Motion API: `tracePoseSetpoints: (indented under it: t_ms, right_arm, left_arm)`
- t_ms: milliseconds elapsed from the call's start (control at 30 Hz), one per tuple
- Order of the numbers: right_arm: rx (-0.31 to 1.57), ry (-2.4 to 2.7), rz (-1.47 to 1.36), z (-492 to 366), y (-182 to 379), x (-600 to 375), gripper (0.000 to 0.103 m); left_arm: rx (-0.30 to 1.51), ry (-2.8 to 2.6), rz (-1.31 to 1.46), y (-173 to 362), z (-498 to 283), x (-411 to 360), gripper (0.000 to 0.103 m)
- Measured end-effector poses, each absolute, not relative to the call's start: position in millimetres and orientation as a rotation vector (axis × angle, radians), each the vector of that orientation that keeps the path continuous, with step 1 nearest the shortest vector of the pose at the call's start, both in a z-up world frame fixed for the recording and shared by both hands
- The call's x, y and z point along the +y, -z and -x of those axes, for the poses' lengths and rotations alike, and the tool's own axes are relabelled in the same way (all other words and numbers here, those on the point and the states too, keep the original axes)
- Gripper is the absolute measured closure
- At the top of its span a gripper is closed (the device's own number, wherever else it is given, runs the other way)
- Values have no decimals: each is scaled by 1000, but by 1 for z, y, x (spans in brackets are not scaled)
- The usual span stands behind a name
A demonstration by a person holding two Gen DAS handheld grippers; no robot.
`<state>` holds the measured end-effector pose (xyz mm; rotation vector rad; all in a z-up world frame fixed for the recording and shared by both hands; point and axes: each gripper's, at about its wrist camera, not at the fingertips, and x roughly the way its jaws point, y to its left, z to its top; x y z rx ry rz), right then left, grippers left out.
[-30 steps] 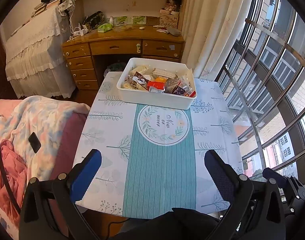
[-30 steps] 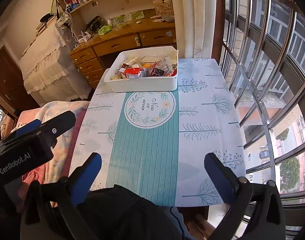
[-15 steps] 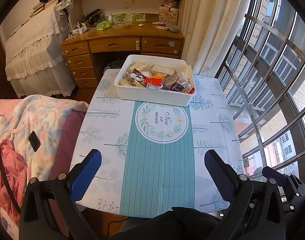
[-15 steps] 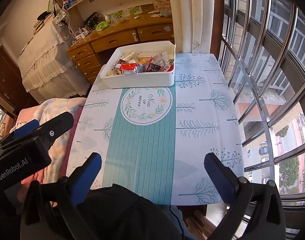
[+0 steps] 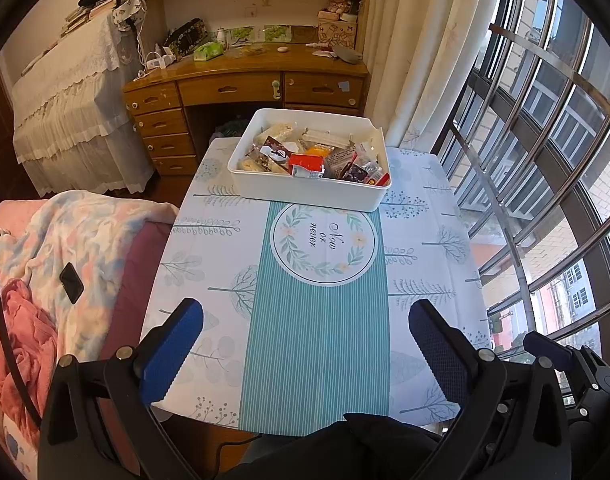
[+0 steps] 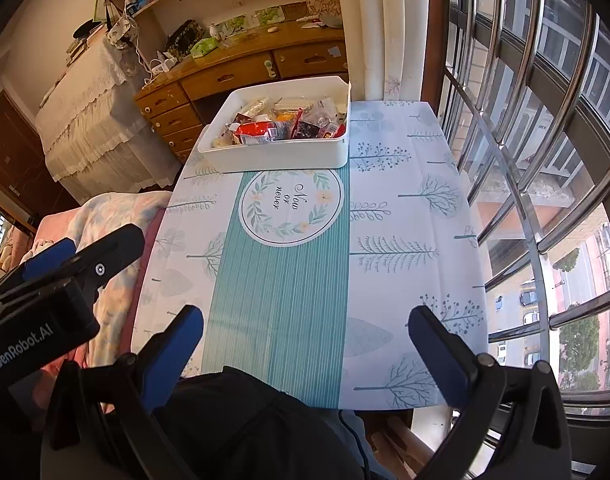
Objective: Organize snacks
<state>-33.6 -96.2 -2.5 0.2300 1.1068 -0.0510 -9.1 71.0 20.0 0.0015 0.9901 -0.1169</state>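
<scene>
Patterned tablecloth; wooden desk behind.

Your table wears a white tablecloth w/ tree print & a teal striped band down the middle, round "Now or never" wreath on it. At the far end a white bin sits directly on the cloth, full of snack packets; its near wall is just beside the wreath.

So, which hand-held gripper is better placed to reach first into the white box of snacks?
Only slightly the left hand-held gripper: in its view the white box lies almost straight ahead. For the right hand-held gripper it lies ahead, to the left. Both are open, empty, at the table's near edge.
</scene>
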Motion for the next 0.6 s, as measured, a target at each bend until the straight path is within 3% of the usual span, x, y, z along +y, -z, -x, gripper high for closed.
tracePoseSetpoints:
  t_ms: [600]
  right_arm:
    - [1124,34,-234,31,14,-100,0]
  left_arm:
    - [983,91,-28,-20,2,68,1]
